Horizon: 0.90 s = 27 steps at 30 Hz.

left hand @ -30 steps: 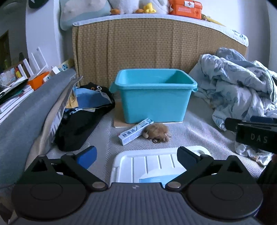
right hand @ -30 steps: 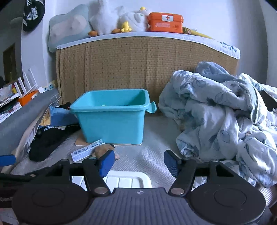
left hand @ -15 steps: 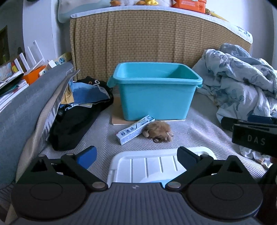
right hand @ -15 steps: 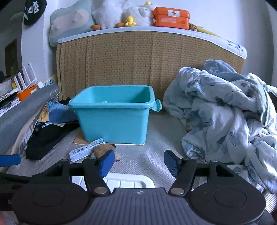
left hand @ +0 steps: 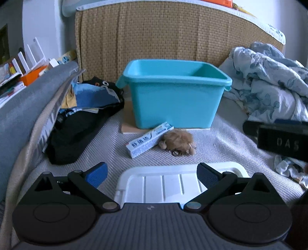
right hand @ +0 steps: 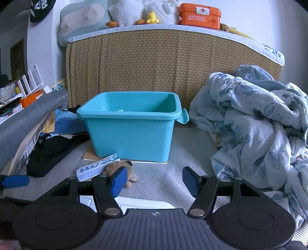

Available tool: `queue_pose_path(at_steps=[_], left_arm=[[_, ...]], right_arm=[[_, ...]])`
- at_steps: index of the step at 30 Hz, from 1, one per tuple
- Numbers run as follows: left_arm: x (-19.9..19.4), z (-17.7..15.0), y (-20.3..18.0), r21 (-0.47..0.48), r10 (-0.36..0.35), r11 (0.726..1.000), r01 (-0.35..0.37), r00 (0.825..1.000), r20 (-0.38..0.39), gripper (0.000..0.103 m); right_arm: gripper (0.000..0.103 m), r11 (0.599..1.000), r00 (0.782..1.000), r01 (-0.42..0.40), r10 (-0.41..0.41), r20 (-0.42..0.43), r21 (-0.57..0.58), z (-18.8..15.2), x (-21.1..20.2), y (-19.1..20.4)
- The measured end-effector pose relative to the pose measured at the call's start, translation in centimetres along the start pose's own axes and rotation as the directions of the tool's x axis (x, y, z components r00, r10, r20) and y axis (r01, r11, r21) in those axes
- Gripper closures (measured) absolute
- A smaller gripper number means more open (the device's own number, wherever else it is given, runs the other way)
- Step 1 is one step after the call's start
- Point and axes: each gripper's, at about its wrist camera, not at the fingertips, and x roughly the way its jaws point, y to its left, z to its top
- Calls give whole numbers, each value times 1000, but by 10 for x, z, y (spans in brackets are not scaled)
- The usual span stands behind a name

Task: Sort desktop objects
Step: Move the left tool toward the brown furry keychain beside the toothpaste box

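Observation:
A teal plastic bin stands open on the grey mat; it also shows in the right wrist view. In front of it lie a white toothpaste box and a brown furry toy touching it. A white lid lies nearest me. My left gripper is open and empty above the lid. My right gripper is open and empty, its left finger just before the furry toy.
A rumpled floral quilt fills the right. Dark clothes and a grey cushion lie left. A wicker headboard stands behind the bin, with plush toys and an orange first-aid box on top.
Both grippers have moved forward toward the bin and the two small objects, which look larger now. Both stay open.

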Motion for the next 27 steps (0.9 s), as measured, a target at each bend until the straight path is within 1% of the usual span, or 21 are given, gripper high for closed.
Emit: queue_pose_path(at_steps=[2,4,8,13,14,24,27], left_arm=[[3,1,-1,4,-1,1000,1,1000,-2,2],[6,4,0,-1,-3,1000,3,1000,3,2],[16,9,2,0,10,1000,-10,1000,-8,2],[27,11,1,8,18,1000,-18,1000,-24,2],[29,12,1,10,18,1000,-18,999,-26,2],[46,16,-2,22,20,1000,-19,999,-40,2],[51,17,-3,15,16,1000,-15,999,-39,2]], right_arm=[[35,1000,1000,27,-27,1,-15,-1,2,3],[35,999,999,34,-34,3,-21,0,5,5],[35,1000,1000,4,-4,16,-21,3,12,4],[35,998,998,-60,61,36,-7,7,21,2],[37,998,997,-65,65,35,-6,7,23,2],[37,996,997,-79,79,13,28,5,41,3],[37,998,998,-64,64,6,21,3,45,3]])
